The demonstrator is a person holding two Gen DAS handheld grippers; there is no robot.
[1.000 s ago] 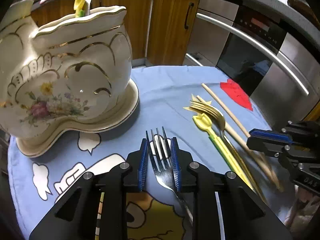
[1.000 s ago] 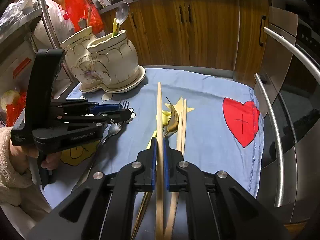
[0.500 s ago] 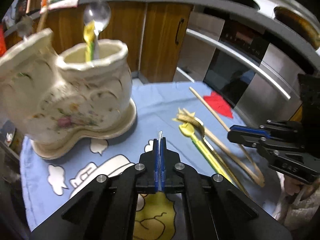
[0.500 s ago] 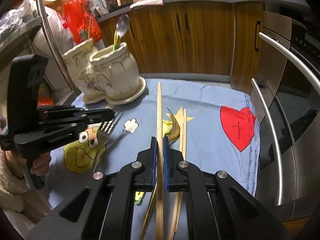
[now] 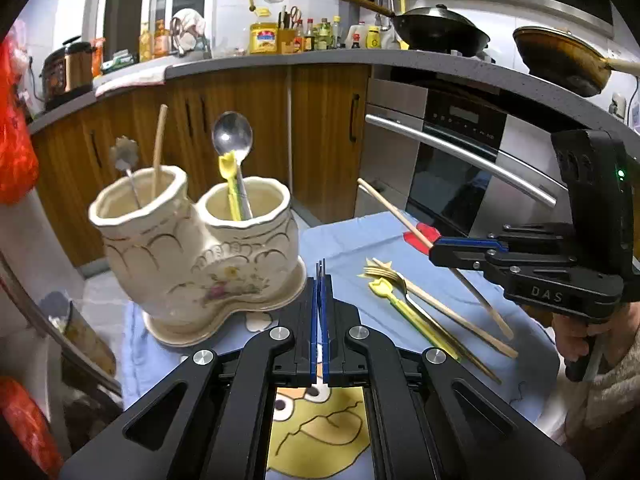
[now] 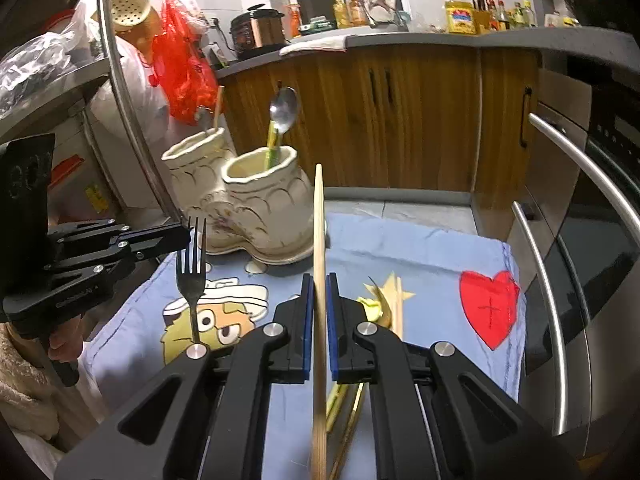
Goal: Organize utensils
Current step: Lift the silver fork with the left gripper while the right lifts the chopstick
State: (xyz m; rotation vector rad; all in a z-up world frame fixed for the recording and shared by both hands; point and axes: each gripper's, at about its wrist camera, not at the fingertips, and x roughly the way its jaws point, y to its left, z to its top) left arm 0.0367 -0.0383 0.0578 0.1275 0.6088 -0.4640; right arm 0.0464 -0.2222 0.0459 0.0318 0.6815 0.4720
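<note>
Lifted off the cloth [image 6: 420,248], the steel fork [image 6: 191,264] is clamped in the left fingers [image 5: 320,276], the right fingers [image 6: 319,280] gripping a slim wooden chopstick [image 6: 319,216].

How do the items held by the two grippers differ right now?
The left gripper holds a silver metal fork; the right gripper holds a plain wooden chopstick. The fork ends in tines pointing up; the chopstick is a smooth, thin stick. The fork is pinched near its head, its handle hanging below; the chopstick's long end sticks out past the pads. Both are lifted off the blue cloth, clamped in shut jaws.
</note>
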